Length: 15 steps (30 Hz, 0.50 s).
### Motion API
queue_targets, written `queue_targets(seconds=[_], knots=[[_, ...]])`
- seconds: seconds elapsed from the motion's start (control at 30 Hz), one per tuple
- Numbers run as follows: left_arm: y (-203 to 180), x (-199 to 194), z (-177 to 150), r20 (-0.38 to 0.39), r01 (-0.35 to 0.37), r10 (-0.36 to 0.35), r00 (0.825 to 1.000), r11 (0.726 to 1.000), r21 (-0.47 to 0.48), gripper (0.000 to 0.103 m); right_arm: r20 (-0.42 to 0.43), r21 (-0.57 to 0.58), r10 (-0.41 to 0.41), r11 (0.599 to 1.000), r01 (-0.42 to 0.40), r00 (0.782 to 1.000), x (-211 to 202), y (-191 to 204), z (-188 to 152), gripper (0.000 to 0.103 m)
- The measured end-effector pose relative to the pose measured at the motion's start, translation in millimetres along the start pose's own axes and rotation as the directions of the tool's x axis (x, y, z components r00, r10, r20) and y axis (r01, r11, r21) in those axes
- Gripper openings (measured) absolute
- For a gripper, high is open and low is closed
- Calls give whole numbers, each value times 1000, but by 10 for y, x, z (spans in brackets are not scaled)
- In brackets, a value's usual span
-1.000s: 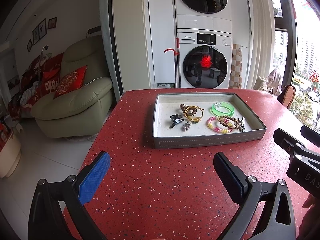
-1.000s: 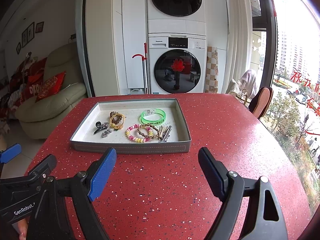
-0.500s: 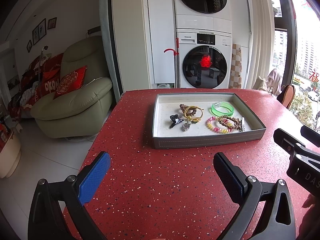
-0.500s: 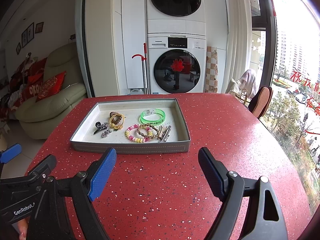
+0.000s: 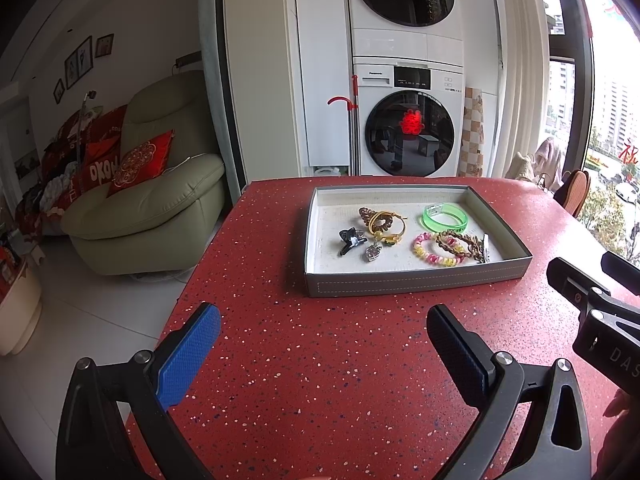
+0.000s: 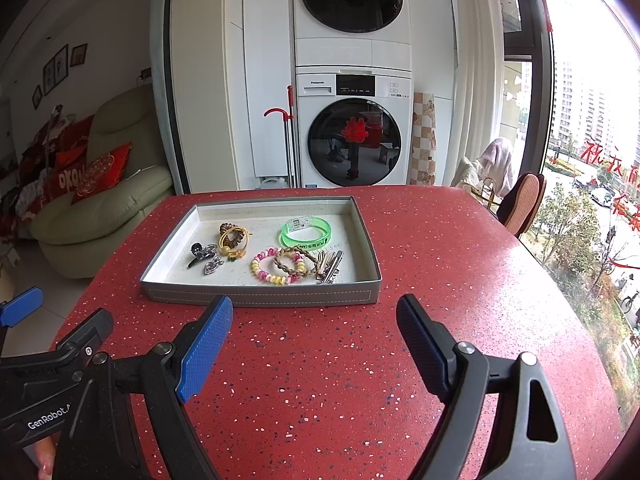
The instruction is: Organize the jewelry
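A grey tray [image 5: 416, 282] [image 6: 260, 294] sits on the red speckled table. Inside lie a green bangle [image 5: 445, 217] [image 6: 306, 232], a pink and yellow bead bracelet [image 5: 434, 255] [image 6: 276, 267], a brown braided bracelet [image 5: 458, 245] [image 6: 294, 261], silver clips [image 5: 485, 247] [image 6: 330, 265], a gold hoop with a brown tie [image 5: 382, 222] [image 6: 233, 237], a black claw clip [image 5: 352, 240] [image 6: 199, 253] and a silver charm [image 5: 372, 252] [image 6: 212, 267]. My left gripper [image 5: 323, 326] and right gripper [image 6: 314, 318] hover open in front of the tray, nothing between their fingers.
The red table [image 5: 320, 360] ends at its left edge above a white tiled floor. A green sofa [image 5: 148, 208] stands left, stacked washing machines [image 6: 354, 128] behind, a chair [image 6: 522, 200] and window at right. The right gripper's body [image 5: 600, 308] shows in the left wrist view.
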<state>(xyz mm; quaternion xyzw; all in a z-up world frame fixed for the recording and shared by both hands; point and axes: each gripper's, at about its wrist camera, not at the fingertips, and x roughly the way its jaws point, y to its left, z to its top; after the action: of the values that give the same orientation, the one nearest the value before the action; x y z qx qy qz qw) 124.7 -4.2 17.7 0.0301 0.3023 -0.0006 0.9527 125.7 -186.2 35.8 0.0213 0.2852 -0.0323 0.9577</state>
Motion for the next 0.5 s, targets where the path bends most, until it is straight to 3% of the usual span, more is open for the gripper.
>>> queue_targets(seconds=[0.5], knots=[[-7, 9, -10, -9, 2, -2, 1000, 1000, -3, 103, -1, 2, 1, 1000, -1, 1000, 3, -5, 0, 86]])
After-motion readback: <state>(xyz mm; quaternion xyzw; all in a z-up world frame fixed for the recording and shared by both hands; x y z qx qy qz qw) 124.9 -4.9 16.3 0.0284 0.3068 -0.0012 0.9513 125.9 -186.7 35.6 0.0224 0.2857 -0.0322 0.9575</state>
